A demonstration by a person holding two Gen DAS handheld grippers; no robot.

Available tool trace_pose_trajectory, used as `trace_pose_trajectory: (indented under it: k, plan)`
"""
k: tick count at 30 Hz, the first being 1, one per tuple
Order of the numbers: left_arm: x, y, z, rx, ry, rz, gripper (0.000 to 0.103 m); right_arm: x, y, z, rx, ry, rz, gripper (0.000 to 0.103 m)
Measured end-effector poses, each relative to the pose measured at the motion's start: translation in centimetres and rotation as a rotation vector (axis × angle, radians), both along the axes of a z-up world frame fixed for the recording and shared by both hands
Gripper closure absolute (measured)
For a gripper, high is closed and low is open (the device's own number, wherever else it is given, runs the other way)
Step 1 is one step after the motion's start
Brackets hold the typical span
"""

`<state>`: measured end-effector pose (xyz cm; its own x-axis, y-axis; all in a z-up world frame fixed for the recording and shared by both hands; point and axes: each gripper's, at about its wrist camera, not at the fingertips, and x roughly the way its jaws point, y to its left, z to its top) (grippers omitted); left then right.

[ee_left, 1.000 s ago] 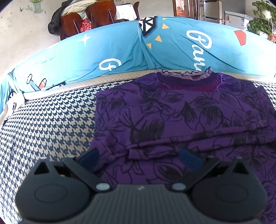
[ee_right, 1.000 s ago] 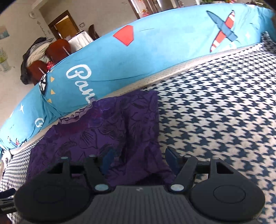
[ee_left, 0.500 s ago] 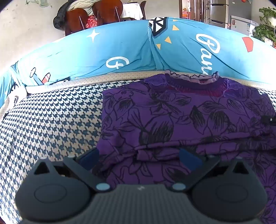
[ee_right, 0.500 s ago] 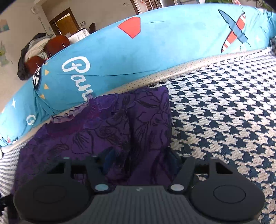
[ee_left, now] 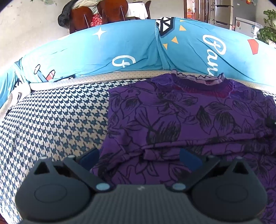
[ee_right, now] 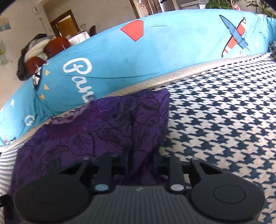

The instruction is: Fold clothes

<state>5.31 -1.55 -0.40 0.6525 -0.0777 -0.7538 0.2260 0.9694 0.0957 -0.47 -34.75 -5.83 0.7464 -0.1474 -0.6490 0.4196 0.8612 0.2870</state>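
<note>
A purple top with a black flower print (ee_left: 181,117) lies flat on the houndstooth sofa seat (ee_left: 60,120), its frilled collar toward the backrest. My left gripper (ee_left: 139,158) stands open over the top's near left corner; the hem lies between its blue pads (ee_left: 89,157) without being pinched. In the right wrist view, my right gripper (ee_right: 141,163) is at the top's (ee_right: 103,134) right edge. Its jaws are closing, and the cloth between them is gathered into a raised ridge and squeezed.
A long light-blue cushion with white lettering and cartoon prints (ee_left: 120,46) (ee_right: 155,56) runs along the back of the seat. Bare houndstooth seat (ee_right: 215,120) stretches to the right of the top. Wooden chairs (ee_left: 96,13) and a fridge (ee_left: 222,12) stand behind the sofa.
The right jaws have narrowed around the top's right edge, and the cloth has bunched up between them. The left gripper stays open over the near left corner.
</note>
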Motion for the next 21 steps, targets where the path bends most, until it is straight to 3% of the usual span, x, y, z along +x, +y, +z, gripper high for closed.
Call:
trace_pose_trajectory:
  k: [1, 6, 8, 10, 21]
  plan:
    - [0.0, 0.0, 0.0, -0.001, 0.000, 0.001, 0.000, 0.0, -0.1, -0.1, -0.004, 0.003, -0.009, 0.062]
    - [0.1, 0.0, 0.0, -0.005, 0.001, 0.001, 0.000, 0.1, 0.1, -0.4, -0.007, -0.009, -0.002, 0.057]
    - [0.1, 0.0, 0.0, -0.002, -0.003, 0.000, 0.000, 0.2, 0.4, -0.4, -0.005, -0.021, 0.010, 0.076]
    - [0.1, 0.0, 0.0, 0.002, -0.006, 0.001, 0.000, 0.2, 0.8, -0.2, -0.023, -0.027, 0.016, 0.082]
    - [0.2, 1.5, 0.3, 0.007, -0.014, 0.041, 0.000, 0.1, 5.0, 3.6, -0.130, -0.133, 0.071, 0.087]
